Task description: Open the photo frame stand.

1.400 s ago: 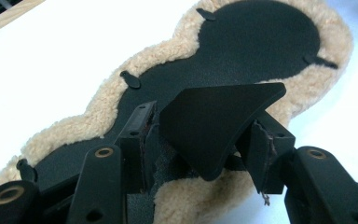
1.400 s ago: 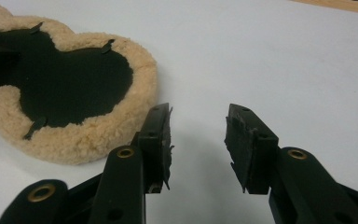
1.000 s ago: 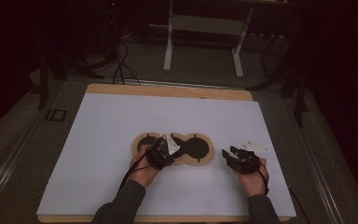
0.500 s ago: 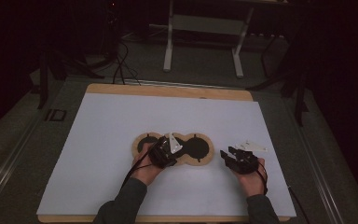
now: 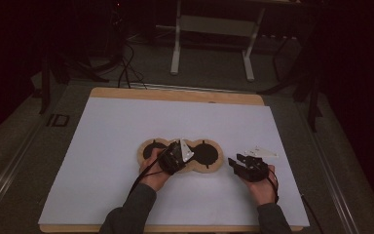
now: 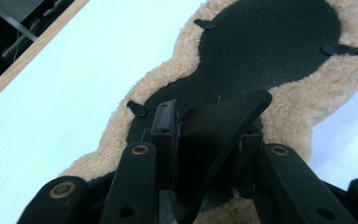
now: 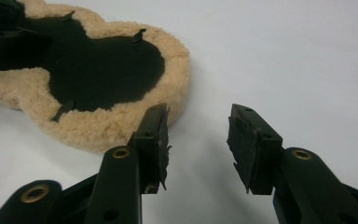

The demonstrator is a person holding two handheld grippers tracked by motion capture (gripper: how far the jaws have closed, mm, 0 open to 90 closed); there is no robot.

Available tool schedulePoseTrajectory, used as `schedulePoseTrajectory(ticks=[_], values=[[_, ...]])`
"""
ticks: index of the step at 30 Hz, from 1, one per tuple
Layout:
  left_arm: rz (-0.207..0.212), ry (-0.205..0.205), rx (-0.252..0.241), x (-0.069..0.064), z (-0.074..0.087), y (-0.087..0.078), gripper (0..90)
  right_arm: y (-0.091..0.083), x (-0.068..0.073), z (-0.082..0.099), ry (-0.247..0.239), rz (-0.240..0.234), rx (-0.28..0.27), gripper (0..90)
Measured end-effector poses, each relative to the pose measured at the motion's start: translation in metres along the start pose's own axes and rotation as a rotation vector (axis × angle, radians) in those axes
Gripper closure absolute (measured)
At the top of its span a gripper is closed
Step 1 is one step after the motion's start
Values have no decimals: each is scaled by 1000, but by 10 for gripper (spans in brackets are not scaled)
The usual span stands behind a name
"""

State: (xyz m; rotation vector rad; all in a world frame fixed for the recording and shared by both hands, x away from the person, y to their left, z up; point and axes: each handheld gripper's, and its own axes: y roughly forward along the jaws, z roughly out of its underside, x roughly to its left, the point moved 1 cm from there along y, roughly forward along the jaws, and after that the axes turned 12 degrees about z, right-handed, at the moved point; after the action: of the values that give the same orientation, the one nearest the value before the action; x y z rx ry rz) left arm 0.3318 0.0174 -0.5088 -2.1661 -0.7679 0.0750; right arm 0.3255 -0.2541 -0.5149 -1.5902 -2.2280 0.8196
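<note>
One fleece-edged black pad [image 5: 180, 154] lies on the white table [image 5: 102, 146], with two claws beside it.

The left claw [image 6: 205, 135] has just been closing and grips a lifted black flap [image 6: 219, 126] of the pad at its middle. The right claw [image 7: 198, 140] stands empty and parted, the pad's rounded end just to its left.

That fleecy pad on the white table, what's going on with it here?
A person works on a fleece-edged black pad lying on the white table. The left tongs have just been closing and now pinch a lifted black flap of the pad's lining. The right tongs sit open over bare table beside the pad's end, holding nothing.
</note>
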Motion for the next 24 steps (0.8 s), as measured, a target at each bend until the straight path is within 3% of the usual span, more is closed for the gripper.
schedulePoseTrajectory(ticks=[7, 16, 20, 24], values=[[-3, -10, -36, 1, 4, -3, 708, -1, 3, -4, 20, -34, -6, 557], [-1, -60, -120, 7, 10, -13, 715, -3, 6, -16, 67, -96, -25, 529], [-1, -64, -130, 8, 11, -15, 715, -2, 4, -21, 99, -124, -28, 519], [1, -62, -135, 8, 13, -16, 715, -1, 6, -26, 95, -126, -13, 514]])
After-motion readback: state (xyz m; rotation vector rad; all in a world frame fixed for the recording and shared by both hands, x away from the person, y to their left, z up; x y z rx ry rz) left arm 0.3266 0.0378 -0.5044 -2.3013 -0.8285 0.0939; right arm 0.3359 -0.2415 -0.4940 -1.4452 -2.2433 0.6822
